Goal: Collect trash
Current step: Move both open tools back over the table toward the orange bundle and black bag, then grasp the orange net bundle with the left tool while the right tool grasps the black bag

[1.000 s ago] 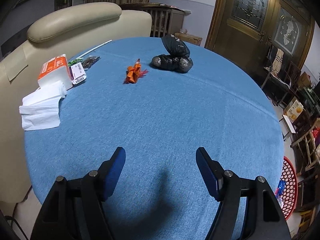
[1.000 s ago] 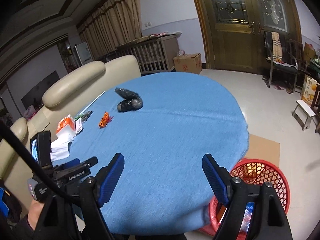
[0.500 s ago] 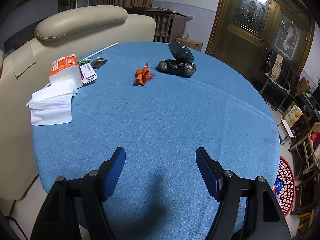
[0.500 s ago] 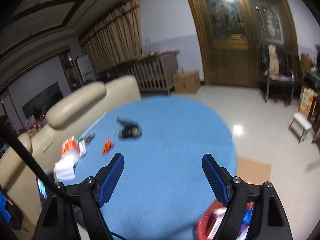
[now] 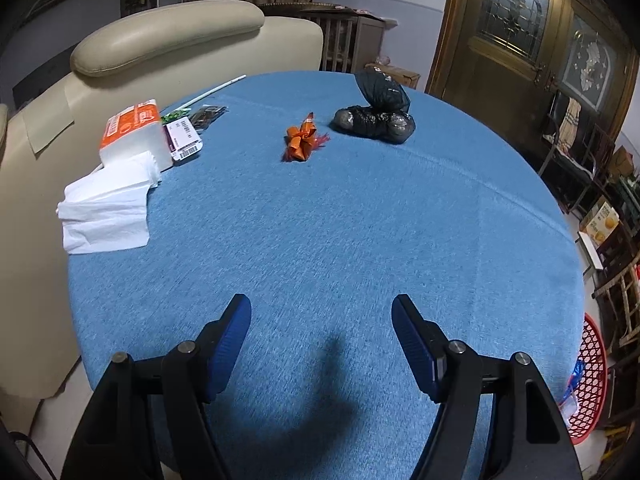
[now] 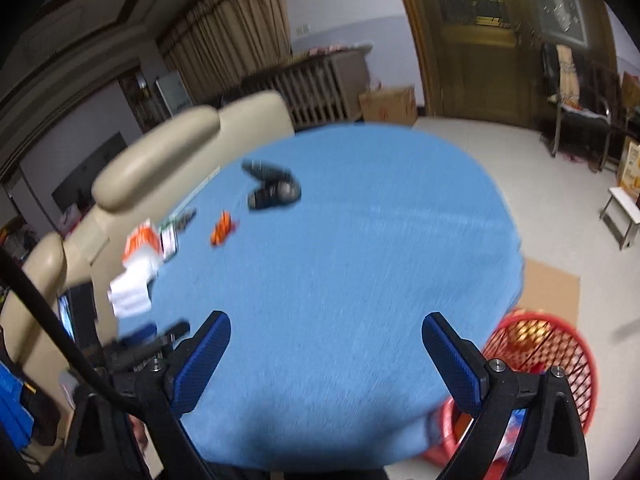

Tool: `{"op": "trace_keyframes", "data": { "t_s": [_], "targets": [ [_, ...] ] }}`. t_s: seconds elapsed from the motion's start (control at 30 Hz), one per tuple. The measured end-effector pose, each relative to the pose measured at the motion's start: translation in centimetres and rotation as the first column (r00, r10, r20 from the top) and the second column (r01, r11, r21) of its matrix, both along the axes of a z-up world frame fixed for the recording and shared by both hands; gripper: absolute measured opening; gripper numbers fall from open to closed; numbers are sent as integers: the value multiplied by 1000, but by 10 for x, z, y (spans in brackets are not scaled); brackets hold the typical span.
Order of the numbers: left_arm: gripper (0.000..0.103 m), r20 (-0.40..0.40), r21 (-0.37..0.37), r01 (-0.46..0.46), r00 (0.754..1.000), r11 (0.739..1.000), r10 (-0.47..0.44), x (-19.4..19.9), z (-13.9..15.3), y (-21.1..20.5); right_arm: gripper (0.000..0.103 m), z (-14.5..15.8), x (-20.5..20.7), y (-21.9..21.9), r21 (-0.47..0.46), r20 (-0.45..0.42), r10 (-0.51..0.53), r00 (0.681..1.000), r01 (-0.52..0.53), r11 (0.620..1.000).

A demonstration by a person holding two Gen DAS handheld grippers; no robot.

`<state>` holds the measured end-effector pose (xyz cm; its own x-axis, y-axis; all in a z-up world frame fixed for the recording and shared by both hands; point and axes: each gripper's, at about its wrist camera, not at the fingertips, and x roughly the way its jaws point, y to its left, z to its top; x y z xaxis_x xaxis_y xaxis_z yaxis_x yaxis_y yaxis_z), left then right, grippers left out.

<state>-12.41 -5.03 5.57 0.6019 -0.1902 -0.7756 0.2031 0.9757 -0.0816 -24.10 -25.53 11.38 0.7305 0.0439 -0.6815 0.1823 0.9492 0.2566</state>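
On the round blue table (image 5: 340,240) lie an orange crumpled wrapper (image 5: 302,143) and a knotted black plastic bag (image 5: 376,114), both far from me. My left gripper (image 5: 321,322) hangs open over the near table edge with nothing between its blue pads. The right wrist view is blurred: my right gripper (image 6: 326,342) has its jaws opening wide, empty, above the table's near rim. In that view the wrapper (image 6: 222,233) and the bag (image 6: 274,192) lie far ahead. A red mesh basket (image 6: 548,356) stands on the floor below the table at right, also seen as basket (image 5: 586,376).
White tissues (image 5: 106,208), an orange-white tissue pack (image 5: 134,134), a labelled packet (image 5: 184,142) and a white stick (image 5: 218,88) lie at the table's left. A beige sofa (image 5: 168,40) backs the table. Chairs (image 6: 576,92), a small stool (image 6: 624,208) and cardboard (image 6: 550,286) stand on the floor at right.
The right gripper's jaws have spread wider, and its view swung up and back down, now blurred. The left view has shifted back slightly, so the table items sit lower in the frame.
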Motion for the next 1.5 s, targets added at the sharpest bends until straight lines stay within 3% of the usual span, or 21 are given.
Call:
{"op": "trace_keyframes", "data": {
  "t_s": [0.3,0.97,1.33,1.5],
  "targets": [
    [73,-10,19,-3,1000,1000,3,22,-3,-17,98,-36,18,1,-27,-61,0,998,-1,1000],
    [73,5,66,-42,999,997,41,61,2,-12,99,-68,36,12,4,-107,62,992,-62,998],
    [73,20,99,-42,999,994,40,156,-5,-35,99,-84,48,16,10,-158,83,984,-82,997],
    [73,-21,97,-74,997,993,76,206,-20,-41,99,-87,56,11,2,-180,78,981,-79,997]
  ]
}}
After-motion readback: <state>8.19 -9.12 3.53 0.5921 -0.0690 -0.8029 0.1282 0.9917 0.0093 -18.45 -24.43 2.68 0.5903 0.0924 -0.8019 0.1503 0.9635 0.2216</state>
